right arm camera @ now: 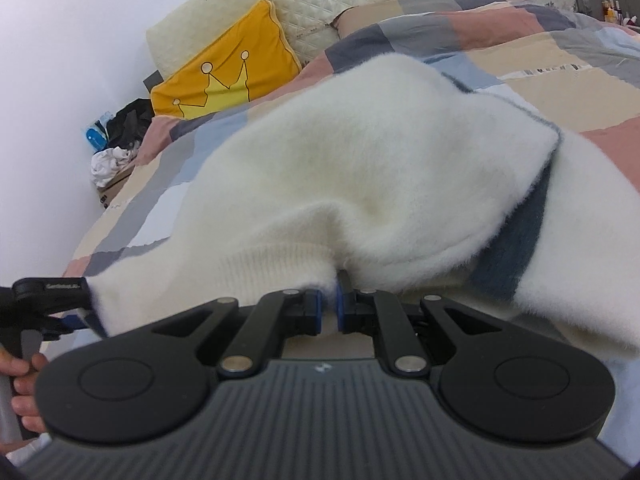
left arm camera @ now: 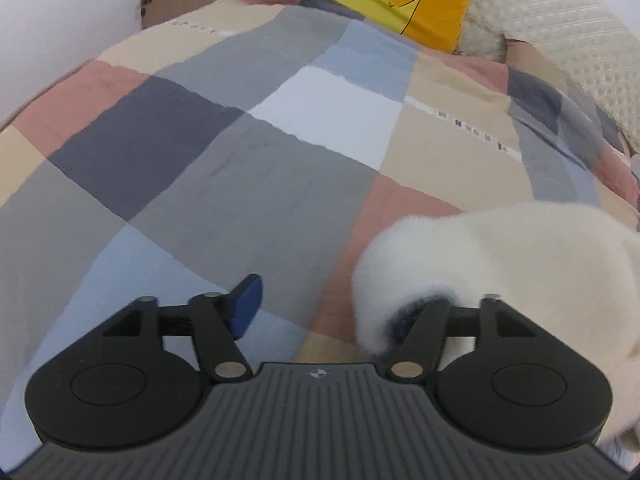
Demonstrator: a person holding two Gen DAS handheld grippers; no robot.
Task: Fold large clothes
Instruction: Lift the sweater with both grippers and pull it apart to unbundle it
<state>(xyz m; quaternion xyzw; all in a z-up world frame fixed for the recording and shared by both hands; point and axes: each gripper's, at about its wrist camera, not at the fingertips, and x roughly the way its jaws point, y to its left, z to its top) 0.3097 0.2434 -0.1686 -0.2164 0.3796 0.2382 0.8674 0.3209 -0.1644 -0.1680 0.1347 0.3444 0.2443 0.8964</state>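
Two pairs of tongs are at work, and they stand differently. Your right tongs (right arm camera: 328, 304) are clamped on a pinch of the white fluffy sweater (right arm camera: 360, 168), right at its near edge by the ribbed hem. Your left tongs (left arm camera: 320, 316) stand apart, gripping nothing; the sweater's corner drapes over the right-hand finger, hiding its pad, while the other blue pad (left arm camera: 246, 306) is bare above the bed.

From the right tongs outward, the sweater lies in a loose heap across the patchwork quilt (left arm camera: 224, 168), with a dark blue band (right arm camera: 516, 240) showing where a layer turns over. Beyond it sit the yellow crown cushion (right arm camera: 228, 68) and the cream quilted headboard.

Expect this knit to be light, limp and stretchy: it will sag and slump wherever you leave it unsupported, and the fuzzy pile may slip from a shallow pinch. Take hold at the firmer ribbed hem or a seam, biting deep, both layers together.
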